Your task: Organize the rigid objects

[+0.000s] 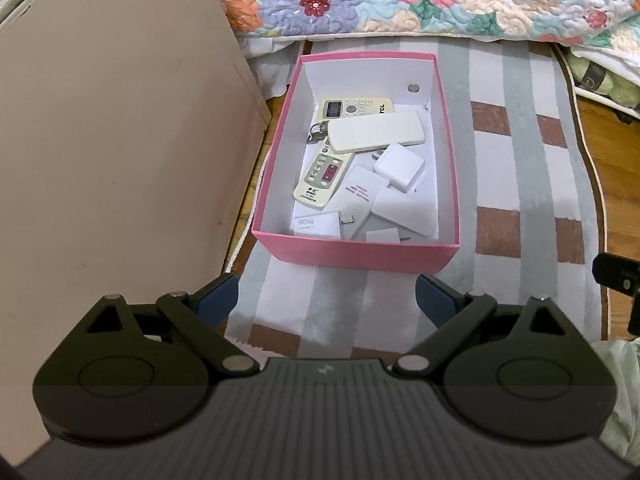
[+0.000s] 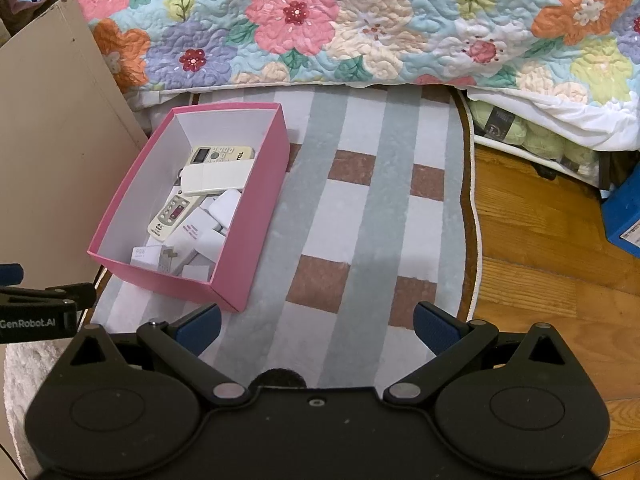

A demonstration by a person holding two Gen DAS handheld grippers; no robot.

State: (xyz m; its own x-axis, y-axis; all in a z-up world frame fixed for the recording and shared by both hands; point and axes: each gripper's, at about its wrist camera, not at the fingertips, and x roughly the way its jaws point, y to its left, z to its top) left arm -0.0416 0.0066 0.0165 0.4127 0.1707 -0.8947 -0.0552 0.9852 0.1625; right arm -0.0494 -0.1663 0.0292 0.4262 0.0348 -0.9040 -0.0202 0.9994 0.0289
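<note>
At the bottom of each wrist view, the left gripper [image 1: 326,298] and right gripper [image 2: 318,326] are hovering over the striped rug [image 2: 360,216], jaws spread wide and holding nothing, probably because nothing loose is lying in reach. Beyond them the pink box [image 1: 354,254] is sitting mid-frame in the left view and left of centre in the right. Remotes [image 1: 320,178] and white chargers [image 1: 399,166] are lying piled inside, seemingly gathered already. Across the top, a floral quilt [image 2: 360,24] is hanging.
</note>
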